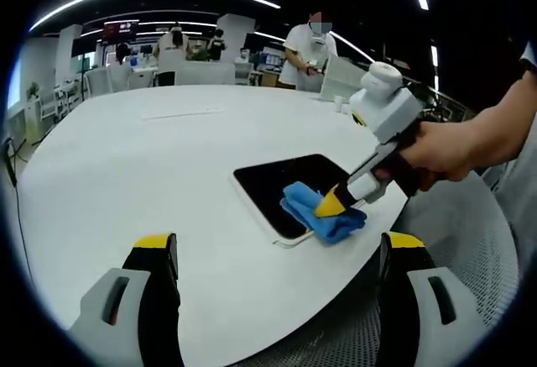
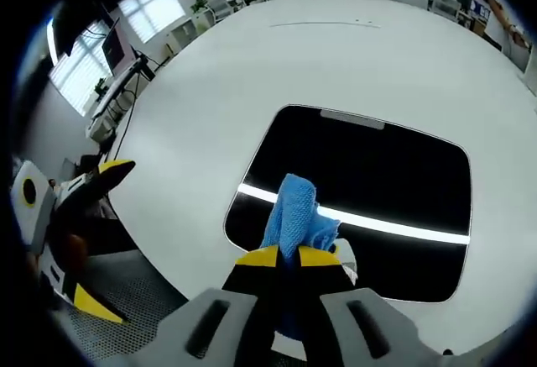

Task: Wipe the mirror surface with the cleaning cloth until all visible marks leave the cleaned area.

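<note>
A dark rectangular mirror (image 1: 289, 184) (image 2: 369, 174) lies flat on the white round table (image 1: 168, 157) (image 2: 336, 56), near its edge. My right gripper (image 1: 331, 206) (image 2: 288, 258) is shut on a blue cleaning cloth (image 1: 323, 216) (image 2: 294, 212), which rests bunched on the mirror's near corner. A bright strip of ceiling light is reflected across the glass. My left gripper (image 1: 277, 254) hovers open above the table edge, apart from the mirror, with nothing between its yellow-tipped fingers (image 1: 155, 243); it also appears at the left of the right gripper view (image 2: 88, 241).
A person's hand (image 1: 445, 153) holds the right gripper. Several people, desks and monitors (image 1: 210, 48) stand beyond the far edge of the table. A grey mesh chair seat (image 1: 470, 249) (image 2: 126, 291) lies below the table edge.
</note>
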Available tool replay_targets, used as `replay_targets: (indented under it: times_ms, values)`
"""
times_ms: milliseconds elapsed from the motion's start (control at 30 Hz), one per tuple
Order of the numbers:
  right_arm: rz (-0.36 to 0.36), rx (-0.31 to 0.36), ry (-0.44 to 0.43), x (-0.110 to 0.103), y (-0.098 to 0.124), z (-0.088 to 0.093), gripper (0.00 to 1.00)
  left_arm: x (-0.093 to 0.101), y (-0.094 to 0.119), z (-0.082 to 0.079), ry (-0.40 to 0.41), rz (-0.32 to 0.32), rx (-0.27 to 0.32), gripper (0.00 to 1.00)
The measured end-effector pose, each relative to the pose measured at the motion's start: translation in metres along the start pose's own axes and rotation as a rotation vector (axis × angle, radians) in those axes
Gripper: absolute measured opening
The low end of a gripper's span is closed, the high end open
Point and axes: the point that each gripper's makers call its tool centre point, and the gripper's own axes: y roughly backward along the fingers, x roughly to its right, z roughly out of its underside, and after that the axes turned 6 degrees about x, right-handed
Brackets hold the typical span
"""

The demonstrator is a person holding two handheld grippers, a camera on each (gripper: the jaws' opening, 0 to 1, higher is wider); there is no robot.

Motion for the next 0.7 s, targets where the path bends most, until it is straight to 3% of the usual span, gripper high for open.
replay_targets:
  times_ms: [700]
  values:
    - [-0.015, -0.005, 0.091, 0.0006, 0.0016, 0.0019, 0.0, -0.0005, 0.0, 0.0009, -0.004, -0.005, -0.007, 0.99]
